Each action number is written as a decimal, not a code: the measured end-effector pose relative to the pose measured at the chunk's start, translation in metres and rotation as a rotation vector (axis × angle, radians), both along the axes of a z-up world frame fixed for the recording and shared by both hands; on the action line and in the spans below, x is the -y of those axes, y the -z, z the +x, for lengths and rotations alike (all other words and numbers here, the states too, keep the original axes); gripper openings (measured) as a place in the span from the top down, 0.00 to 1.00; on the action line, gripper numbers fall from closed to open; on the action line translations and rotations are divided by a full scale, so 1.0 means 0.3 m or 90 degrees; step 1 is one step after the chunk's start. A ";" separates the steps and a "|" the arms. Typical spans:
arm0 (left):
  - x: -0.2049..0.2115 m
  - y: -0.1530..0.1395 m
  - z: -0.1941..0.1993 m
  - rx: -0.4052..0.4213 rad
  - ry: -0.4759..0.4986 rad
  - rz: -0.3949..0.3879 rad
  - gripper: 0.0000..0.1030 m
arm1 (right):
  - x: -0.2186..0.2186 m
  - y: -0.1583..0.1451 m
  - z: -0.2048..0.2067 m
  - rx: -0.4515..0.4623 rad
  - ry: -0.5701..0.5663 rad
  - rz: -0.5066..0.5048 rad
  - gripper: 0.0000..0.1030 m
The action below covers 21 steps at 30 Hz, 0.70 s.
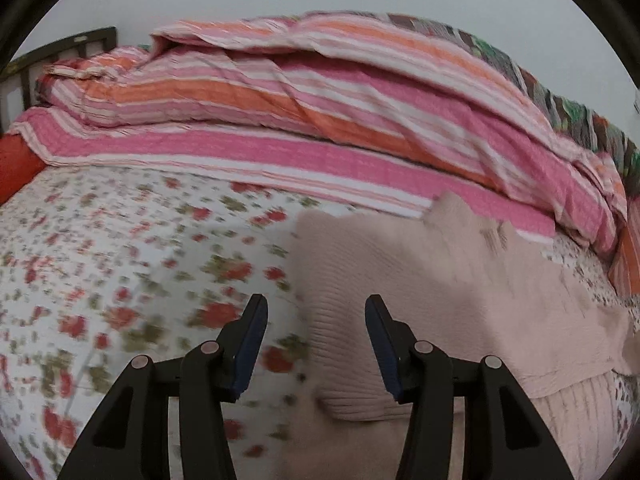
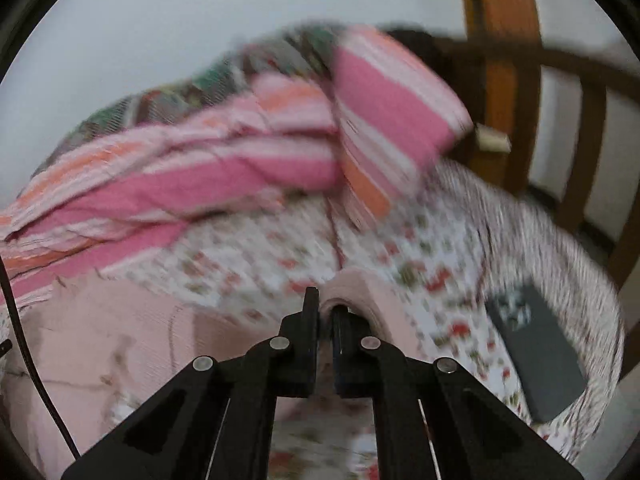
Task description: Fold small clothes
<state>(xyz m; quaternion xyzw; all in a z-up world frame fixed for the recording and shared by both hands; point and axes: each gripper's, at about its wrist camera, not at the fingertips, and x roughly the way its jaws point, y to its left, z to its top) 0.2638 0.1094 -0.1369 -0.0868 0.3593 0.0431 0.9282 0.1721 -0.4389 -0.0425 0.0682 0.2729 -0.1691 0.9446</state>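
A pale pink ribbed knit garment lies spread on the floral bedsheet. My left gripper hovers over the garment's left edge, open, with nothing pinched between its blue pads. In the right wrist view the same garment stretches to the left. My right gripper is shut on a fold of its pink fabric, which loops up around the fingertips. Both views are blurred.
A pink and orange striped quilt is heaped along the far side of the bed. A dark phone lies on the sheet at the right, near the bed's edge. A wooden frame stands behind it. A black cable hangs at the left.
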 end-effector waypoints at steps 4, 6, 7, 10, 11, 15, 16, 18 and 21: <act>-0.097 -0.052 -0.054 0.035 -0.030 0.003 0.40 | -0.209 -0.142 0.052 0.033 -0.062 -0.023 0.95; -0.149 -0.072 -0.077 0.048 -0.042 -0.011 0.39 | -0.341 -0.190 0.088 0.046 -0.098 -0.028 0.94; -0.178 -0.079 -0.089 0.051 -0.047 -0.024 0.38 | -0.428 -0.211 0.111 0.052 -0.124 -0.027 0.95; -0.249 -0.084 -0.106 0.052 -0.058 -0.051 0.38 | -0.668 -0.240 0.169 0.059 -0.195 -0.021 0.95; -0.272 -0.087 -0.109 0.052 -0.063 -0.049 0.38 | -0.742 -0.239 0.183 0.058 -0.217 -0.019 0.95; -0.353 -0.087 -0.120 0.059 -0.097 -0.057 0.37 | -1.053 -0.183 0.259 0.036 -0.323 0.011 0.95; -0.369 -0.083 -0.119 0.057 -0.098 -0.071 0.37 | -1.121 -0.150 0.283 0.019 -0.344 0.022 0.94; -0.387 -0.076 -0.116 0.053 -0.093 -0.095 0.37 | -1.231 -0.058 0.334 -0.030 -0.382 0.057 0.91; -0.372 -0.069 -0.109 0.048 -0.081 -0.085 0.37 | -1.294 0.062 0.394 -0.097 -0.443 0.118 0.73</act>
